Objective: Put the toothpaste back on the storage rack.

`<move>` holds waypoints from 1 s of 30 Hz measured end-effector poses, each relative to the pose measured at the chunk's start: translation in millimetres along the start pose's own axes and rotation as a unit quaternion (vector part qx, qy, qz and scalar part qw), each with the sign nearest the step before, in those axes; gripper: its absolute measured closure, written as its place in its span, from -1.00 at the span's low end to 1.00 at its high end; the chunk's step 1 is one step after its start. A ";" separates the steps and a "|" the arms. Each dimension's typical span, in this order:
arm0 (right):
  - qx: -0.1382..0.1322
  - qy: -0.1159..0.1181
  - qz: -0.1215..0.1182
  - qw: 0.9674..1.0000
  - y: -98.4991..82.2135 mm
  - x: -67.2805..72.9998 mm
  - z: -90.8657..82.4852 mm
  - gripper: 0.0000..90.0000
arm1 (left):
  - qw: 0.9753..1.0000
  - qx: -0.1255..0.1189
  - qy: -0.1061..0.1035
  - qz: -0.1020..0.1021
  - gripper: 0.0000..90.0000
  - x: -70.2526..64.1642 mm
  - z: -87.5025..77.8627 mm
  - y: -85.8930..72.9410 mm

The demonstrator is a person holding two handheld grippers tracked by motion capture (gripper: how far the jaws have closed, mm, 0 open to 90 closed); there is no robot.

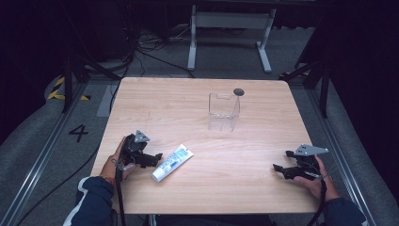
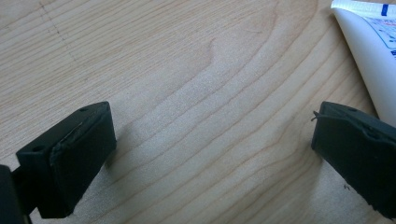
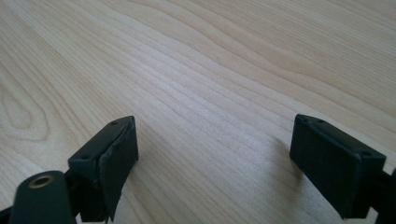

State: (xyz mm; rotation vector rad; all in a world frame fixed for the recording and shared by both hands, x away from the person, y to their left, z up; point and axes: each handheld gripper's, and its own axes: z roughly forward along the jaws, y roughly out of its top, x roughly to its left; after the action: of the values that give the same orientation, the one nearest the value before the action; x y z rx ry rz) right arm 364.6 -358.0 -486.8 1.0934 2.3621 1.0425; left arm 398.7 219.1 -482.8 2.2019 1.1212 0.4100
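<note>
Left claw (image 1: 157, 161) wide, empty, just beside tube (image 1: 172, 162) near worktop (image 1: 197, 94) front-left edge. Right claw (image 1: 281, 170) wide, empty, front-right. Risk: jaw nudges tube, probably rolls it aside, grip misses.

Wooden table (image 1: 202, 99), pale grain, rounded corners, standing on grey floor. Items resting on it, taken clockwise from the centre of the top:

- Clear plastic box (image 1: 223, 112), upright, open at the top, toward one o'clock.
- Small dark round object (image 1: 238, 91), toward one o'clock beyond the box, near the far edge; too small for me to identify.
- White tube (image 1: 172, 163) with blue print, lying flat and slanted, toward seven o'clock, cap end nearest my edge.

Beneath both pairs of my jaws, bare wood.
</note>
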 end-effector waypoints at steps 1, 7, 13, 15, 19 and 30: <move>0.000 0.000 -0.001 1.000 0.2 -0.2 0.3 -0.65 | 1.000 -0.001 0.000 0.000 -1.00 0.0 0.2 0.1; 0.000 0.000 0.000 1.000 0.5 -0.3 0.6 -0.65 | 1.000 0.002 -0.003 0.003 -1.00 0.8 -0.5 0.0; 0.001 0.000 0.000 1.000 1.3 -0.5 1.4 -0.65 | 0.999 0.018 -0.028 0.037 -0.99 7.2 -5.4 -1.4; 0.000 0.000 -0.001 1.000 1.3 -0.6 1.4 -0.65 | 0.999 0.029 -0.026 0.034 -0.99 6.3 -6.9 -0.4; 0.000 0.000 0.000 1.000 1.3 -0.5 1.4 -0.65 | 0.996 0.067 -0.037 0.052 -0.97 7.9 -11.4 3.2; 0.000 0.000 0.000 1.000 1.3 -0.5 1.4 -0.65 | 0.993 0.086 -0.050 0.061 -0.53 -6.0 -38.7 18.8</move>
State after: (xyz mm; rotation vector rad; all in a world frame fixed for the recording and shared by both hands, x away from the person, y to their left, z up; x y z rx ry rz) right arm 366.4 -357.2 -486.8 1.0924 2.3625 1.0414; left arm 386.3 221.1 -441.1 2.4214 1.0036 0.2594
